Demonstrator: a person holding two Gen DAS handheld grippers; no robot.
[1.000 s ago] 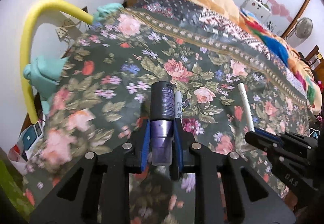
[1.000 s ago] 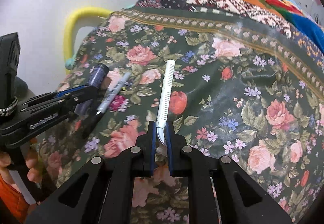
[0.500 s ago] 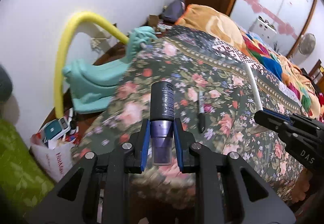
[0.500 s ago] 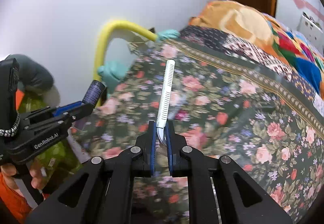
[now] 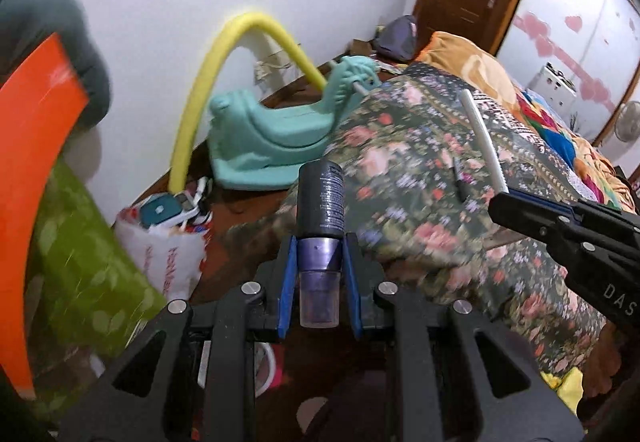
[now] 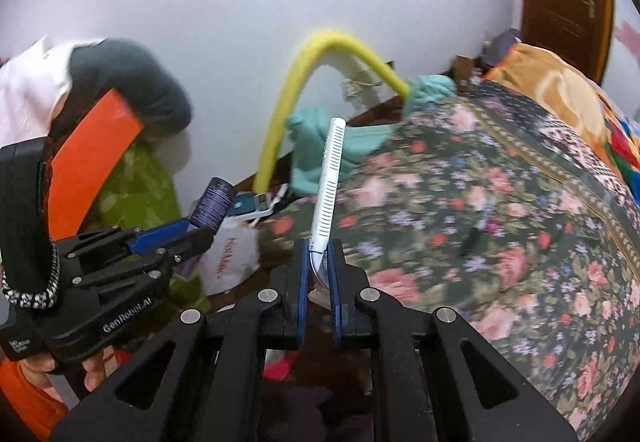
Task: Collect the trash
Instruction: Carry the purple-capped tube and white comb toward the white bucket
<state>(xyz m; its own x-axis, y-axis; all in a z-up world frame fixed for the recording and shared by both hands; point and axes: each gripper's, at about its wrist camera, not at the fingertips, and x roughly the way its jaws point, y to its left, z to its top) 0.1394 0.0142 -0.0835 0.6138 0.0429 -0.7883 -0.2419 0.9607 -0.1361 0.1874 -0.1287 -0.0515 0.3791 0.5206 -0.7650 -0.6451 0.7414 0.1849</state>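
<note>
Left hand-held gripper (image 5: 320, 284): clamped on the purple cap end of a dark spray bottle (image 5: 320, 204), which stands up between its blue pads, held in the air beyond the edge of the bed (image 5: 440, 178). Right hand-held gripper (image 6: 319, 282): closed on the bent end of a white ridged plastic stick (image 6: 330, 186), likewise in the air off the bed. Remaining on the floral bedspread: one dark pen (image 5: 460, 182); beside the bed, on the floor, a white plastic bag (image 5: 168, 254) and a teal rocking toy (image 5: 276, 138).
</note>
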